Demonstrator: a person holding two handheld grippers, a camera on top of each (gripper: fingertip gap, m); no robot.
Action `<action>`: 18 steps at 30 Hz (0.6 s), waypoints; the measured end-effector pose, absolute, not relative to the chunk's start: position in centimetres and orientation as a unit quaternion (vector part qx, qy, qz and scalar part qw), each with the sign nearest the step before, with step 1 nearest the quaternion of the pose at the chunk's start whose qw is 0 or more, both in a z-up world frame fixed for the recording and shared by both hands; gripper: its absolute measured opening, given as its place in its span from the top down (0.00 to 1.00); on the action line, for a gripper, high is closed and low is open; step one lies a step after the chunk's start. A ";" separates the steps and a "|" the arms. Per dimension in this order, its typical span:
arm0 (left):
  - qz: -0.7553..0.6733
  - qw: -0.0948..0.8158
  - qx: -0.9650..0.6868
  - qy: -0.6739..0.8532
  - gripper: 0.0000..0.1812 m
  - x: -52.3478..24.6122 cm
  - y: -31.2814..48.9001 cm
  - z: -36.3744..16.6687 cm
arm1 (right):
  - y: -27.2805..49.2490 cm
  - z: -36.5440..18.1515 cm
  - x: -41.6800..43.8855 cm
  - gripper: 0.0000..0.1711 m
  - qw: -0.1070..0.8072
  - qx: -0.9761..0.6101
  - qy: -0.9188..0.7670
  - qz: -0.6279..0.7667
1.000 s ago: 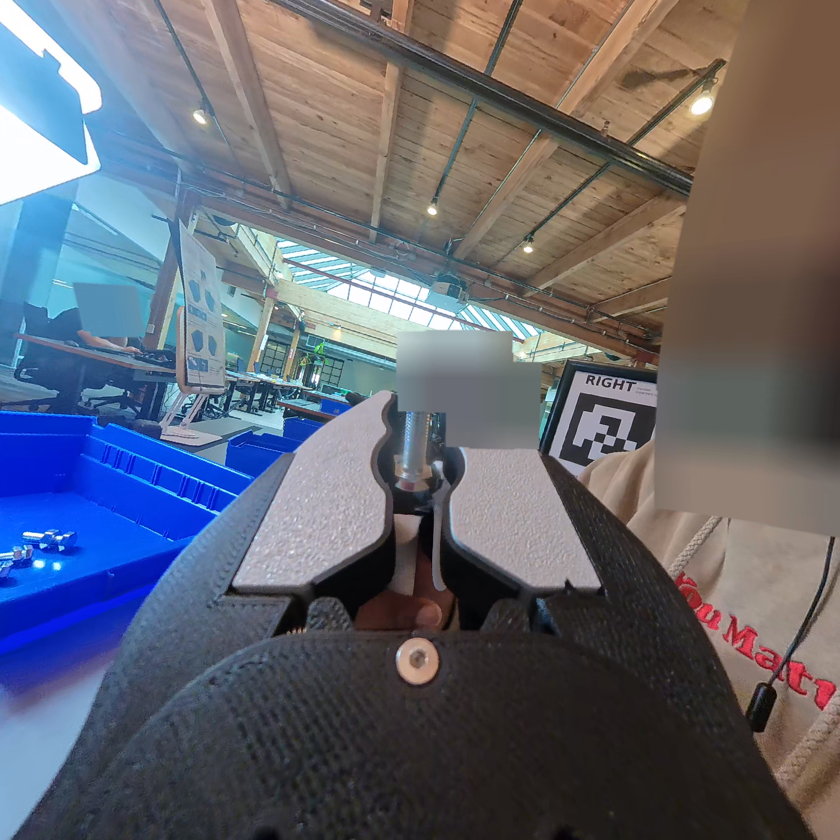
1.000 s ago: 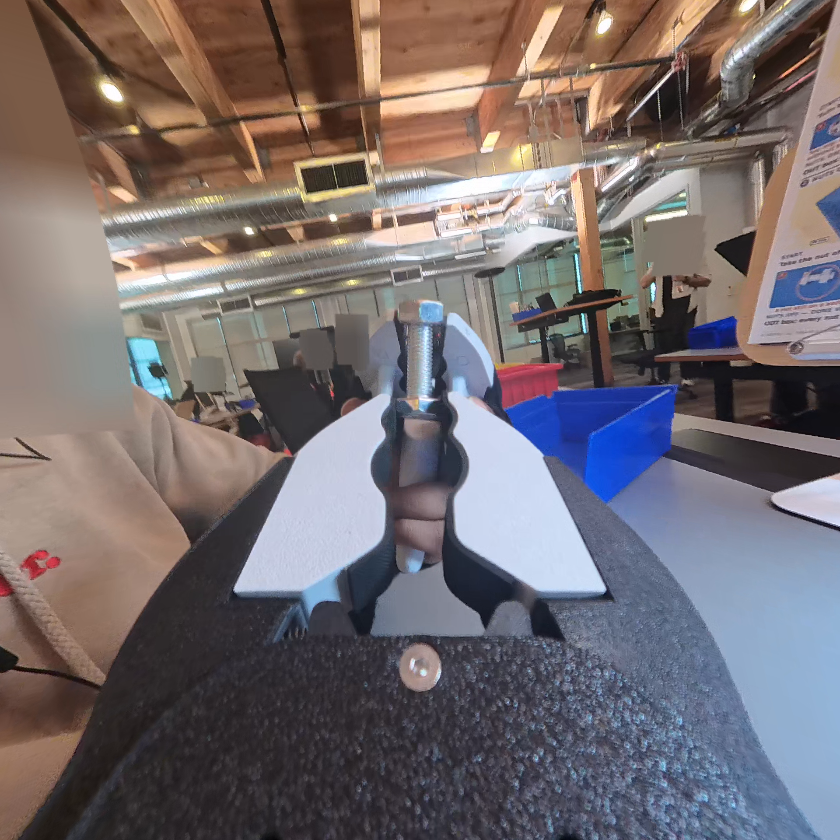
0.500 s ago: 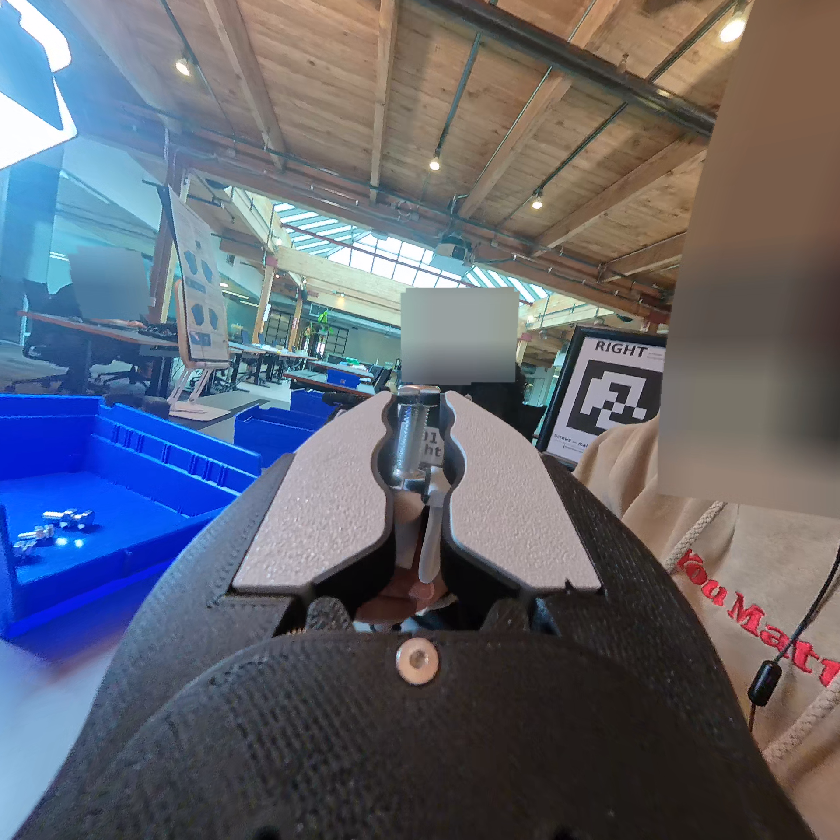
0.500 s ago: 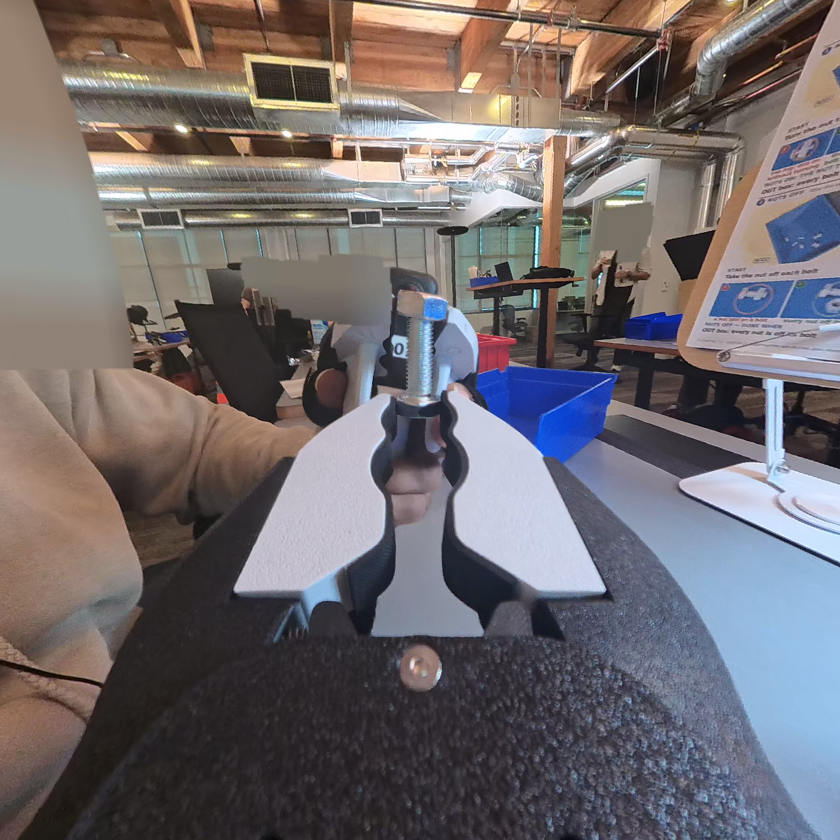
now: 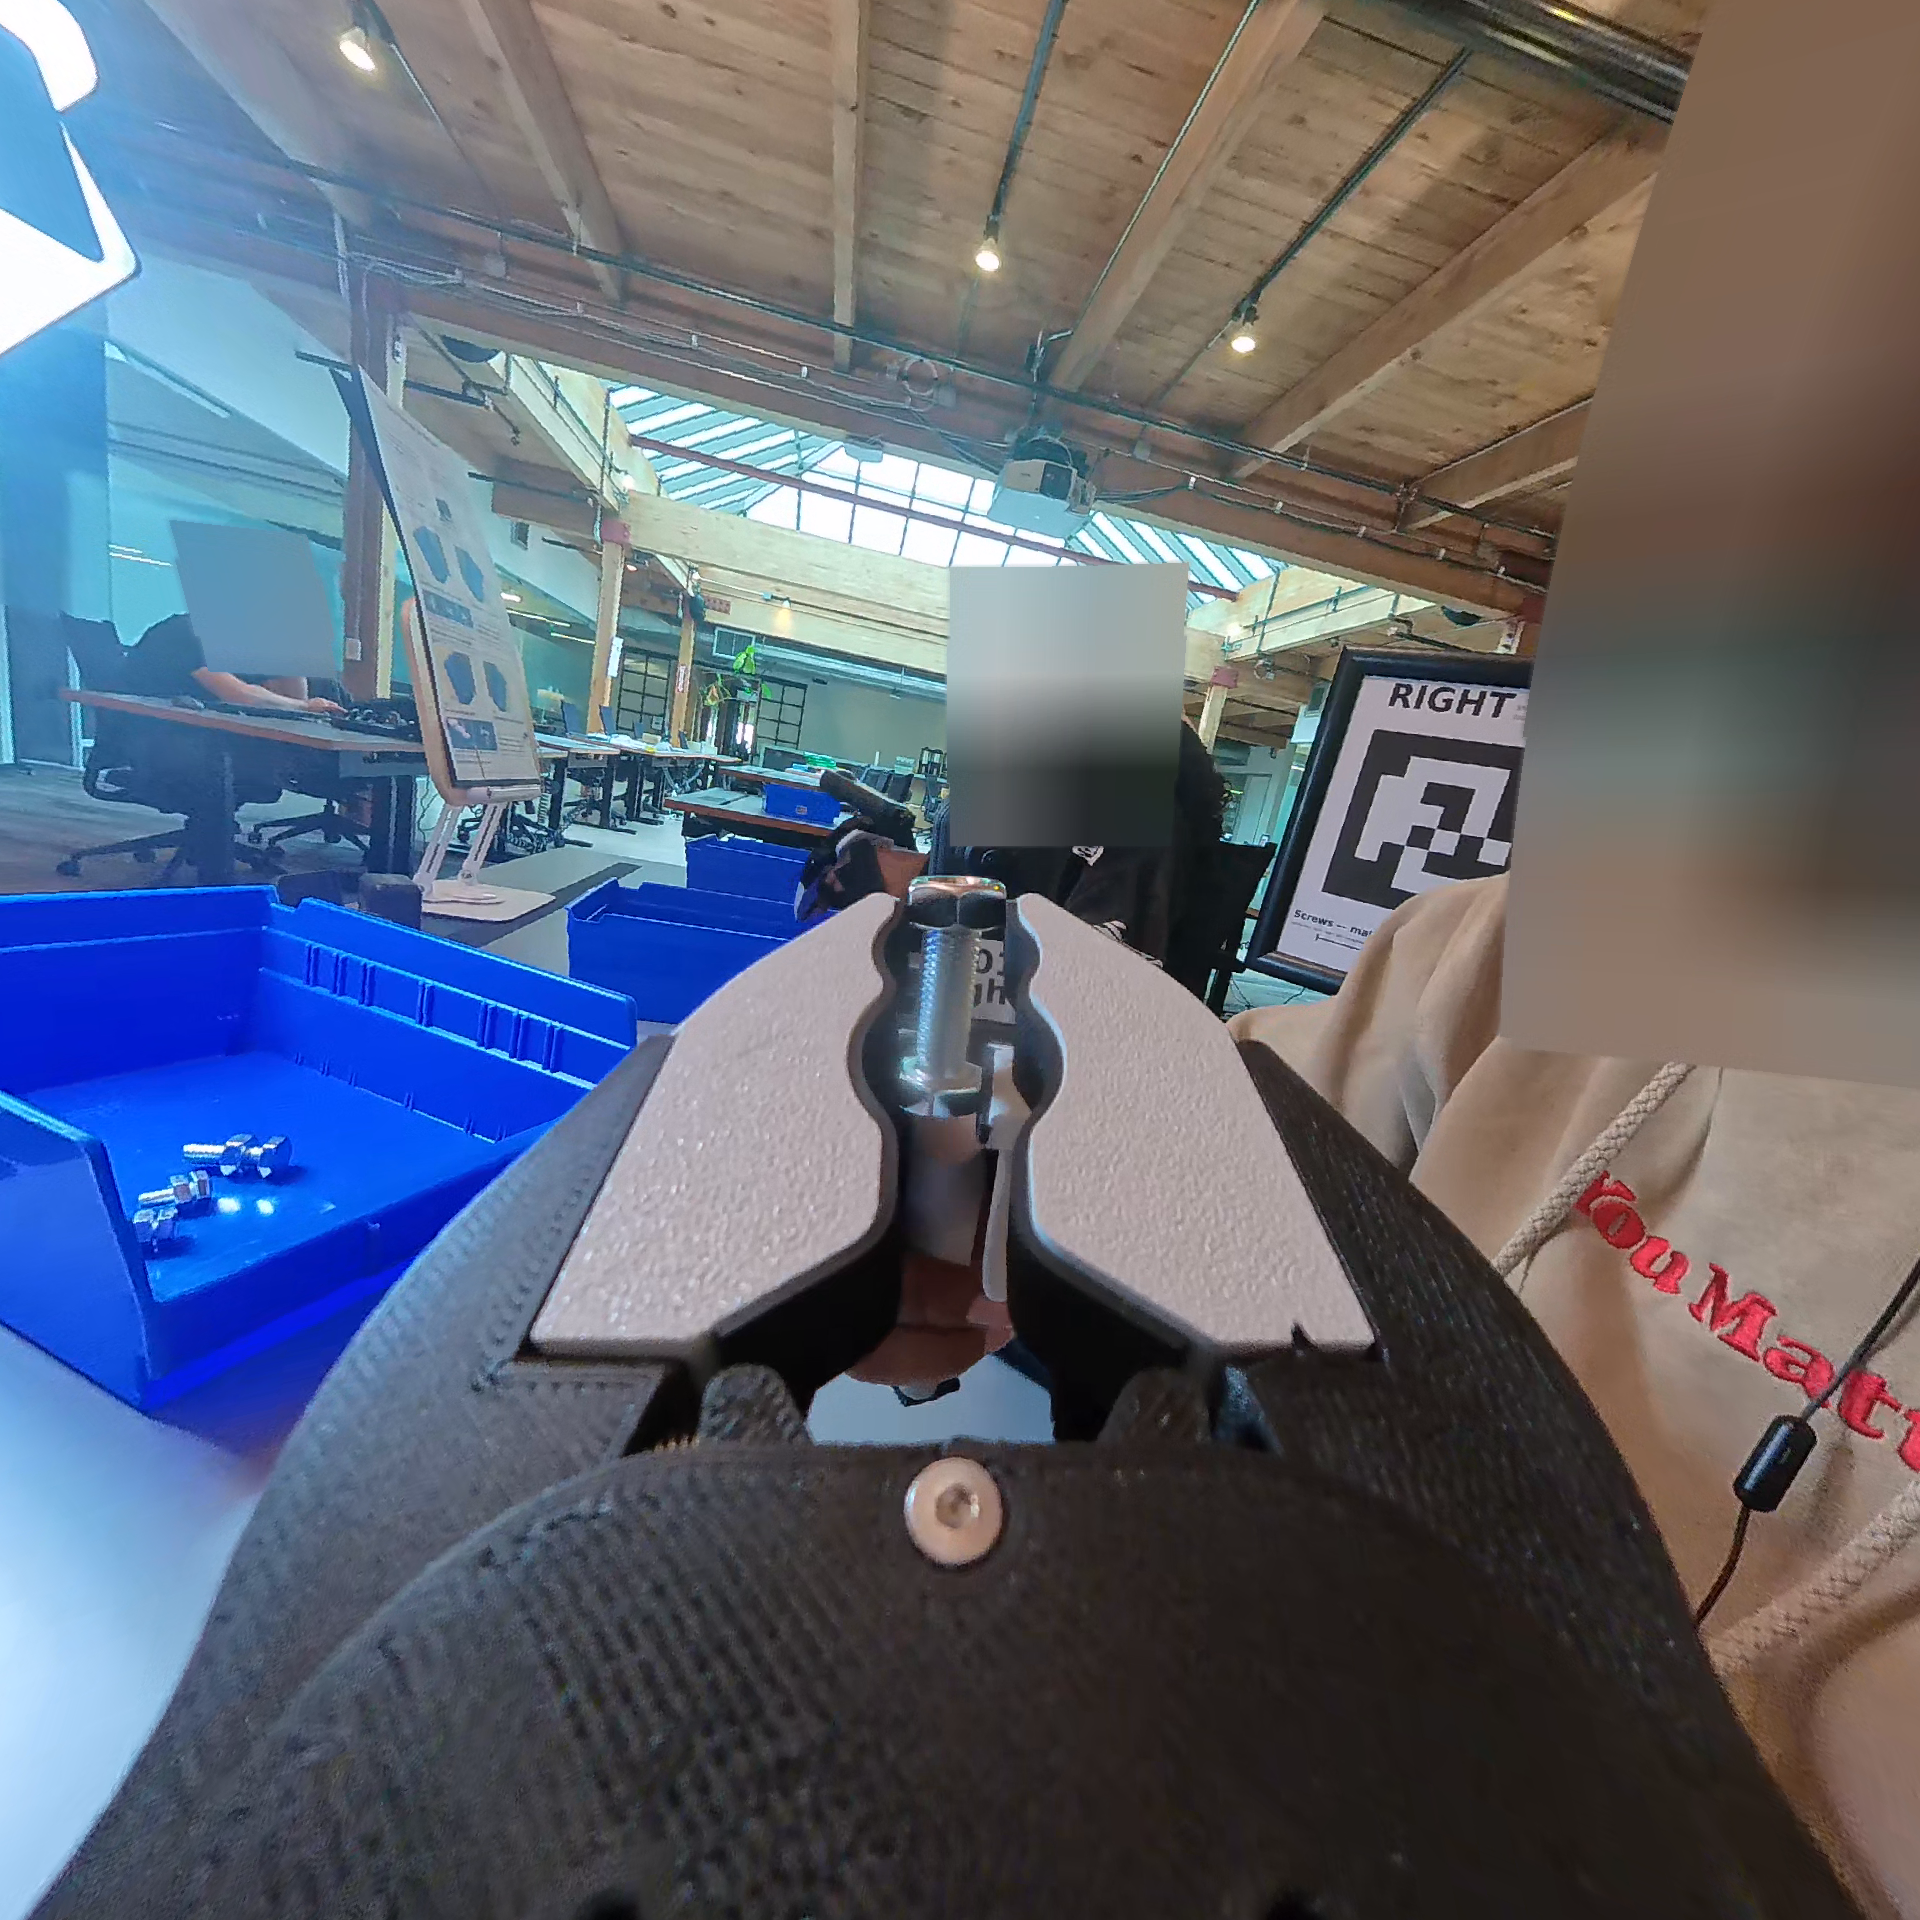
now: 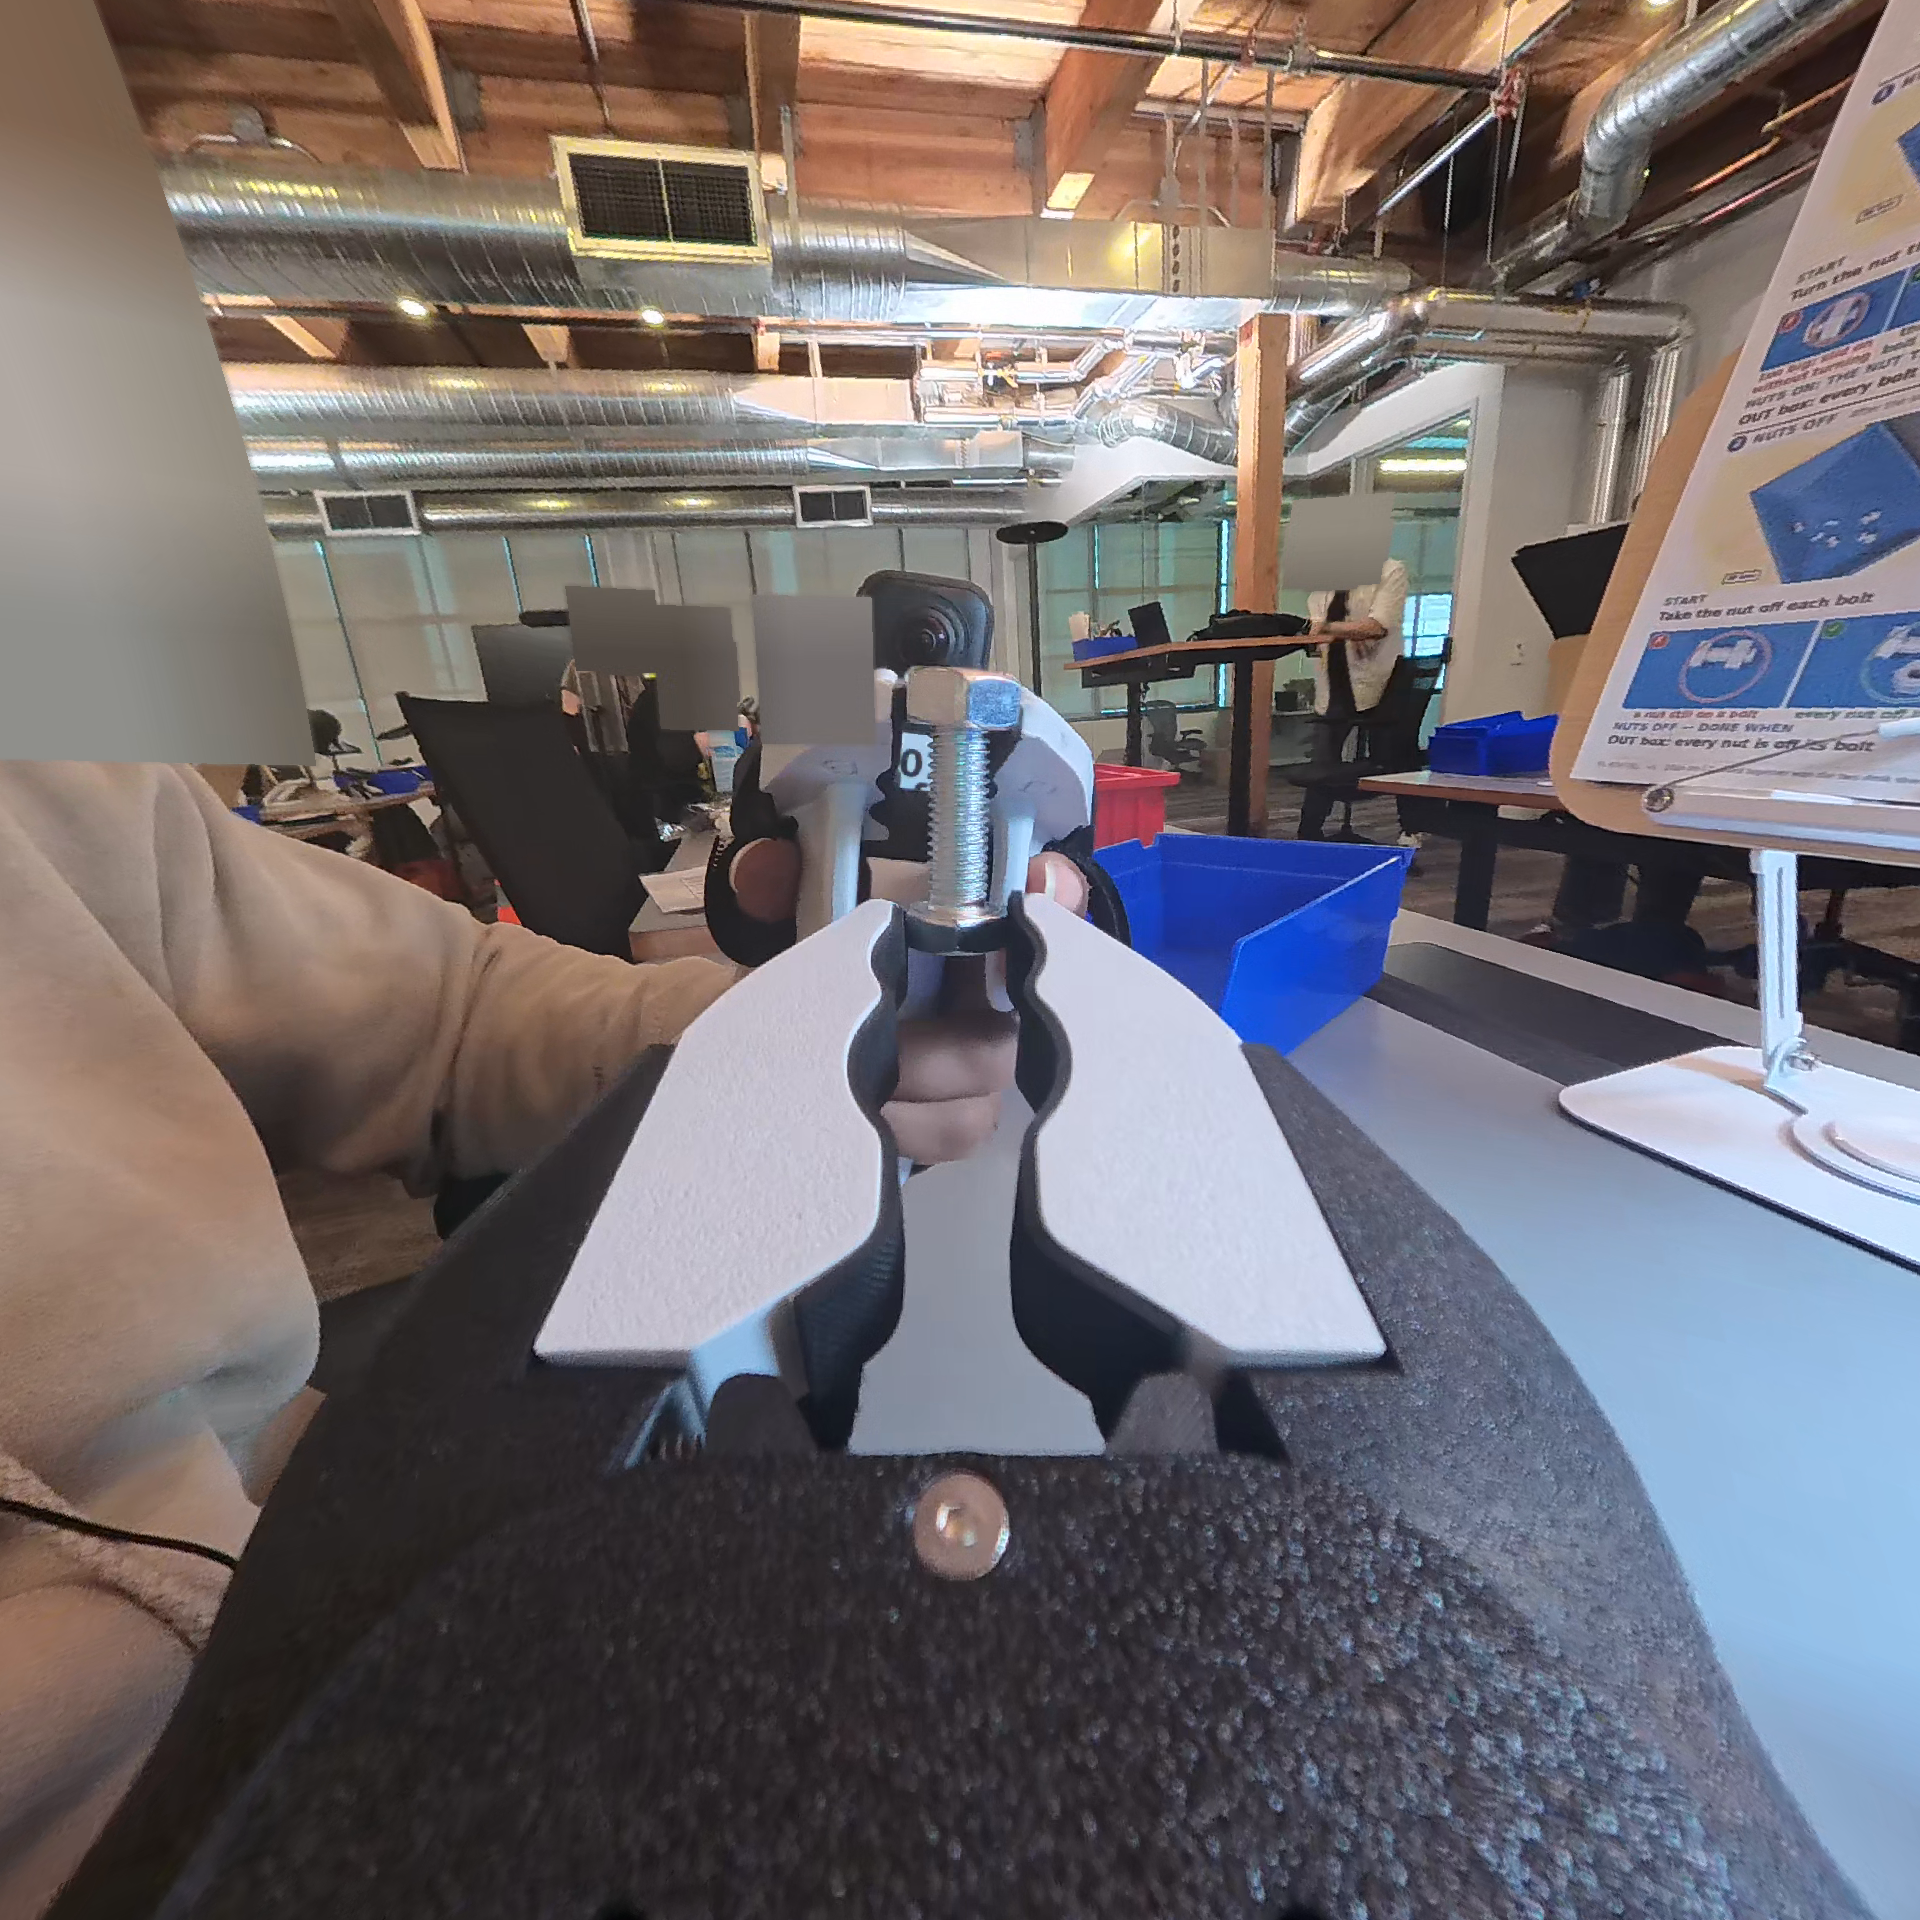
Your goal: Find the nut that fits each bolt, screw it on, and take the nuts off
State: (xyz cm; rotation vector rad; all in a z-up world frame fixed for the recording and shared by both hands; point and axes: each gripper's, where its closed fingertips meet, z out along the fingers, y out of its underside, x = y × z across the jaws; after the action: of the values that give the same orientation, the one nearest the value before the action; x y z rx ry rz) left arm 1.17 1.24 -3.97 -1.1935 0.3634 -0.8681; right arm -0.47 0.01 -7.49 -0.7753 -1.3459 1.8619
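Observation:
A silver hex bolt [image 6: 961,821] with a nut [image 6: 951,930] on its thread is held between my two grippers above the grey table [image 6: 1558,1351]. In the right wrist view, my right gripper [image 6: 954,925] is shut on the nut at its fingertips, and the bolt stands up from it to its hex head. The left gripper's white fingers [image 6: 842,831] close on that head from behind. In the left wrist view, my left gripper [image 5: 956,914] is shut on the bolt [image 5: 943,997] at its head. The shaft runs down between the fingers to the nut [image 5: 935,1070].
A blue bin [image 5: 436,997] on the left holds a few loose bolts [image 5: 223,1158]. Another blue bin [image 6: 1299,925] stands on the table ahead of the right gripper. An instruction board on a white stand [image 6: 1766,1091] is at the right. The person's beige sleeve [image 6: 312,987] is at the left. Left and right tips are no more than a few centimetres apart.
Both views have tilted downward, showing more table and bins. The bolt stays gripped between the two grippers, and its head now sits at the left fingertips.

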 end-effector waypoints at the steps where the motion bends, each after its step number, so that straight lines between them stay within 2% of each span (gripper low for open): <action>1: -0.393 0.724 -0.542 0.166 0.91 1.2 1.2 -4.0 | 0.0 -7.5 -0.5 0.90 0.351 -0.298 -0.520 0.719; 7: -0.383 0.726 -0.544 0.173 0.90 1.1 1.1 -4.0 | -0.1 -7.5 -0.5 0.90 0.357 -0.296 -0.523 0.715; 18: -0.362 0.726 -0.557 0.176 0.83 0.9 1.3 -3.9 | 0.3 -7.5 -0.6 0.90 0.367 -0.300 -0.524 0.708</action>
State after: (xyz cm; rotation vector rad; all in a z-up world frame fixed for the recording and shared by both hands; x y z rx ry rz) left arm 0.91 1.25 -3.87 -1.2287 0.3877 -0.7986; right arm -0.60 0.30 -7.54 -0.7712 -1.3451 1.8178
